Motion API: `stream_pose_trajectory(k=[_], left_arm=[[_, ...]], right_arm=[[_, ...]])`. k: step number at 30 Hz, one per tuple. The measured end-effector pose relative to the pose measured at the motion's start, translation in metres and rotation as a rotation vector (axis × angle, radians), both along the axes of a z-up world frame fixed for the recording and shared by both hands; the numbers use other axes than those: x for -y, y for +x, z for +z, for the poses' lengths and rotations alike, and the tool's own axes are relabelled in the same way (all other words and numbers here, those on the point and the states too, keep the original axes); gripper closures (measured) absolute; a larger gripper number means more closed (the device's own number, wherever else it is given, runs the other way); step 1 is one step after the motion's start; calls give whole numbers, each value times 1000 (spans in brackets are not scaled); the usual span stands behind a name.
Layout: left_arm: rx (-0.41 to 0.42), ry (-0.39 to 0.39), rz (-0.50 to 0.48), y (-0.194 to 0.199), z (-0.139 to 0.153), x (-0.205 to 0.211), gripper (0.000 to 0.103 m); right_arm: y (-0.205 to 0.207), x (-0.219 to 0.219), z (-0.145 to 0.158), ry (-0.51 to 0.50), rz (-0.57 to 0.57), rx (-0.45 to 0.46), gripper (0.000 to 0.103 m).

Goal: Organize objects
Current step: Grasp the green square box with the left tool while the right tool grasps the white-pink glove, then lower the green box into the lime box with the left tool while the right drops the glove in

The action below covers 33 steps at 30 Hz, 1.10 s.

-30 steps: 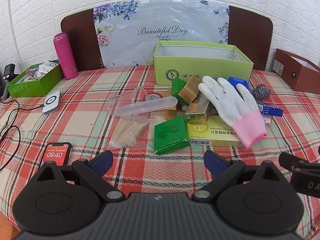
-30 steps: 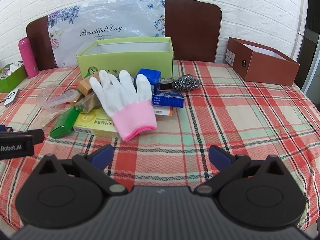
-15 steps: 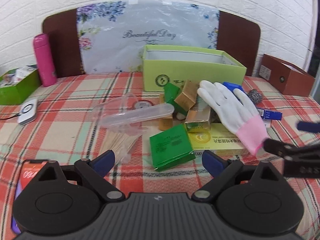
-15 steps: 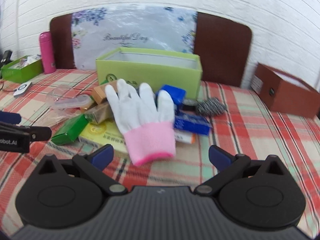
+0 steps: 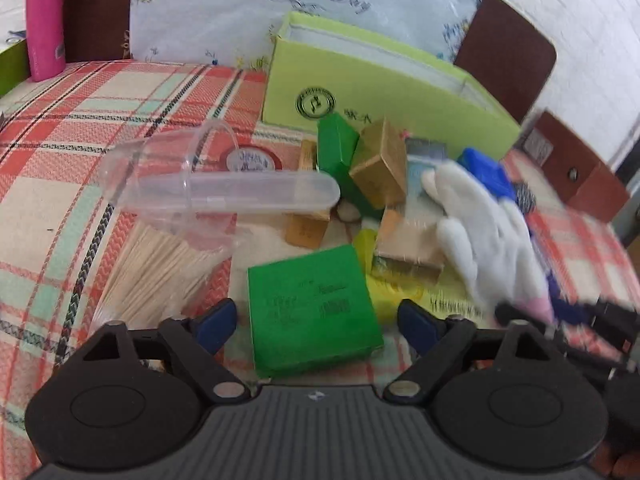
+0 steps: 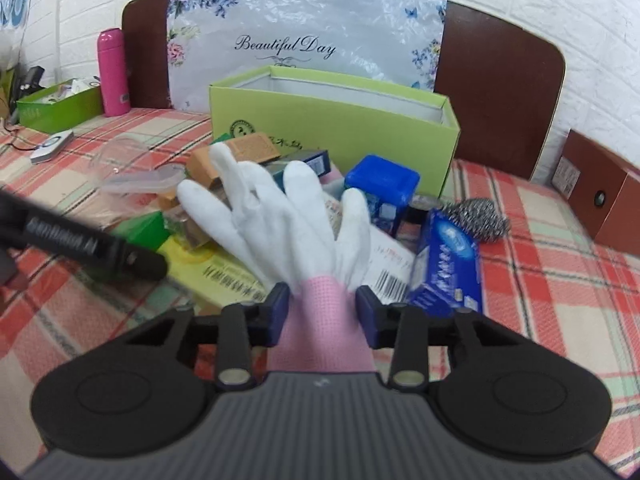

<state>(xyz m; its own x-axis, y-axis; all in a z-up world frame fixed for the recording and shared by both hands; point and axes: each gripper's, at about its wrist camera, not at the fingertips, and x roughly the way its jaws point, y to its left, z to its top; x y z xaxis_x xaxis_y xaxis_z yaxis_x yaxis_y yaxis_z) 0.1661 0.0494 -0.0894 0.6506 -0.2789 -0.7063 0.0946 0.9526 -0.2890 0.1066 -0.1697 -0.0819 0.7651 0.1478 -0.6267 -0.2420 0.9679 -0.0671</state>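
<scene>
A white glove with a pink cuff [image 6: 280, 216] lies on a pile of small boxes in front of an open lime-green box [image 6: 332, 116]. My right gripper [image 6: 322, 306] has its jaws on both sides of the pink cuff, closing on it. My left gripper [image 5: 316, 320] is open, its pads on either side of a flat green box [image 5: 312, 300]. The glove also shows in the left wrist view [image 5: 484, 224], with the lime-green box [image 5: 380, 96] behind.
A clear plastic tube [image 5: 224, 192], toothpicks [image 5: 160, 268], gold boxes [image 5: 380, 168], a blue box [image 6: 380, 184], a blue packet [image 6: 448, 260] and a steel scourer [image 6: 476, 220] lie around. A pink bottle [image 6: 114, 72] and a brown box [image 6: 600, 192] stand at the table's sides.
Both grippers moved forward into the pile. My right gripper's jaws narrowed around the glove's pink cuff. My left gripper came down over the flat green box, still open.
</scene>
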Motion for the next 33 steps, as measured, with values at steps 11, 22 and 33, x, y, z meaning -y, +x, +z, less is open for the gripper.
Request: stream_pose_trajectory(k=[11,22,33], left_arm=[[3,-34,-28,-5,0,0,37],[247,-50,-115,-28,115,-3,39],[279,52,-29,166,133,40,38]], right_arm=[[0,14,-1,131,-34,-53,85],[-1,25,90,261,92,62,96],[224,18,109,241,45,31,96]])
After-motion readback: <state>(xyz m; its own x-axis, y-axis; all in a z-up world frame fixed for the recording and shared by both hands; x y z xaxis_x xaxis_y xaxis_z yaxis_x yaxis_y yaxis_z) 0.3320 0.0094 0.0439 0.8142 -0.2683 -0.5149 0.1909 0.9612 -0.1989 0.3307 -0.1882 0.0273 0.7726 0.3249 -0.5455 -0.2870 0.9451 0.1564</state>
